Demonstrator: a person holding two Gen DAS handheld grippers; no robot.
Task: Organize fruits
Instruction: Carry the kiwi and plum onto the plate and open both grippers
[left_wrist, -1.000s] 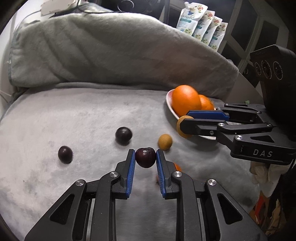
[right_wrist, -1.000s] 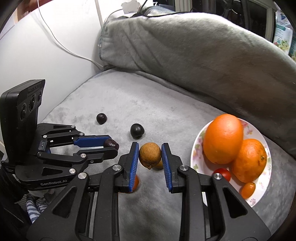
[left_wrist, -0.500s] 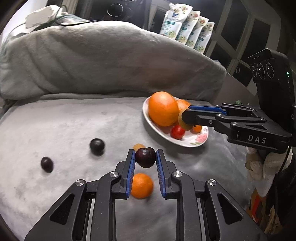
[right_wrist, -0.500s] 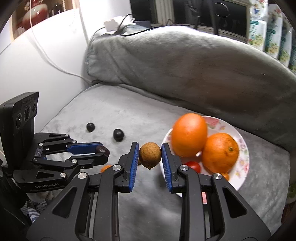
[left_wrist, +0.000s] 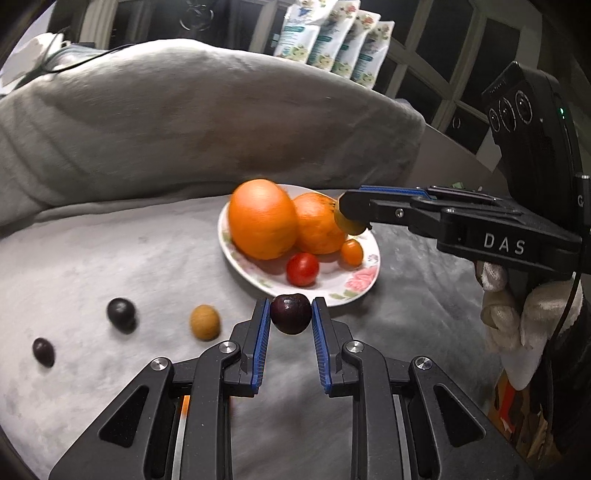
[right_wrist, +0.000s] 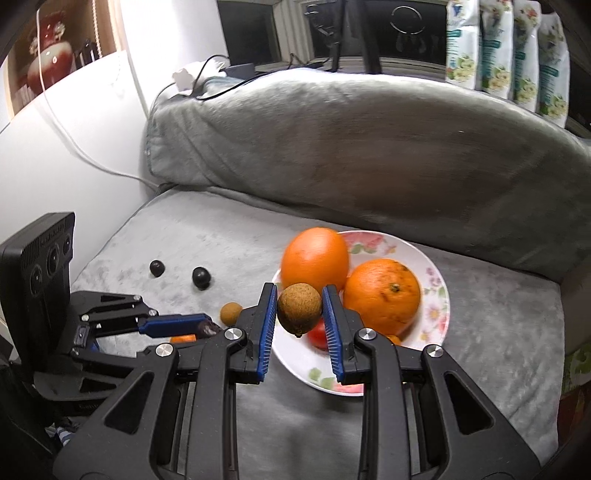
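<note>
My left gripper (left_wrist: 290, 314) is shut on a dark cherry (left_wrist: 290, 313) and holds it just before the near rim of the floral plate (left_wrist: 354, 288). My right gripper (right_wrist: 299, 308) is shut on a brown longan (right_wrist: 298, 308) above the plate's (right_wrist: 439, 295) left part. The plate holds two oranges (left_wrist: 262, 218), a red tomato (left_wrist: 303, 268) and a small orange tomato (left_wrist: 351, 252). On the grey blanket lie another longan (left_wrist: 205, 322), two dark cherries (left_wrist: 120, 314) (left_wrist: 43, 352) and a small orange fruit (right_wrist: 183, 338), half hidden by the left gripper.
A big grey cushion (left_wrist: 184, 122) rises behind the plate. Several snack pouches (left_wrist: 328, 37) stand on the sill behind it. A white cable (right_wrist: 74, 140) runs down the wall on the left. The blanket's front edge drops off at the right (right_wrist: 565, 354).
Both grippers have moved toward the plate with their fruit. The right one now hovers over the plate; the left one has reached its near rim.
</note>
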